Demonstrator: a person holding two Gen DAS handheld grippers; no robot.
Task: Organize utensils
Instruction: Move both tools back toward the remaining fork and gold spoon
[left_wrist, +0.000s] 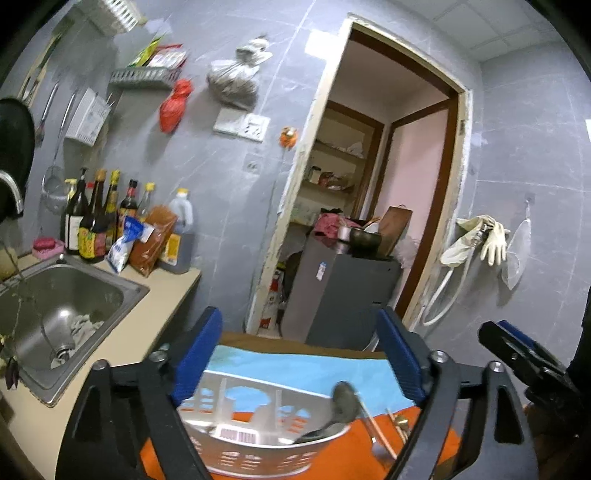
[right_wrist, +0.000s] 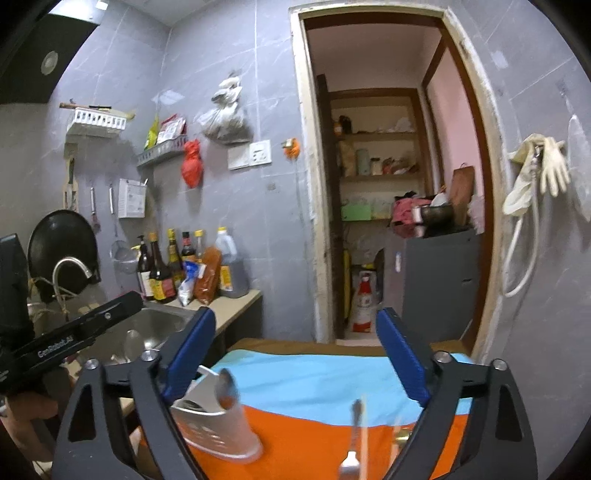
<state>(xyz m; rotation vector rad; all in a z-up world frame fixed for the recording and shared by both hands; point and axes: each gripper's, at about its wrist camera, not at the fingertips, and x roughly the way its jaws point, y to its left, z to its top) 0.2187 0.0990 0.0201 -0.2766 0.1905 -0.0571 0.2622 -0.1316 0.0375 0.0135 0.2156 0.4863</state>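
Table (right_wrist: 258, 341) under blue-orange cloth (right_wrist: 314, 380), holder (left_wrist: 258, 435).

Right gripper (right_wrist: 295, 354) held wide open over a cloth-covered desk (right_wrist: 317, 373), nothing between its blue fingers (right_wrist: 400, 354).

At lower left of the frame a white slotted utensil holder (right_wrist: 218, 424) stands on the orange part of the cloth with a spoon (right_wrist: 227, 387) sticking up out of it, just beside the left finger. Near the bottom centre a fork (right_wrist: 352, 443) lies on the orange cloth, tines toward the lower edge, blurred. The left gripper (right_wrist: 74, 332) enters from the left edge, its state unclear. Behind it, a sink (right_wrist: 155, 325) and a row of bottles (right_wrist: 166, 266) line the grey tiled wall; an open doorway (right_wrist: 388, 184) fills the upper centre.
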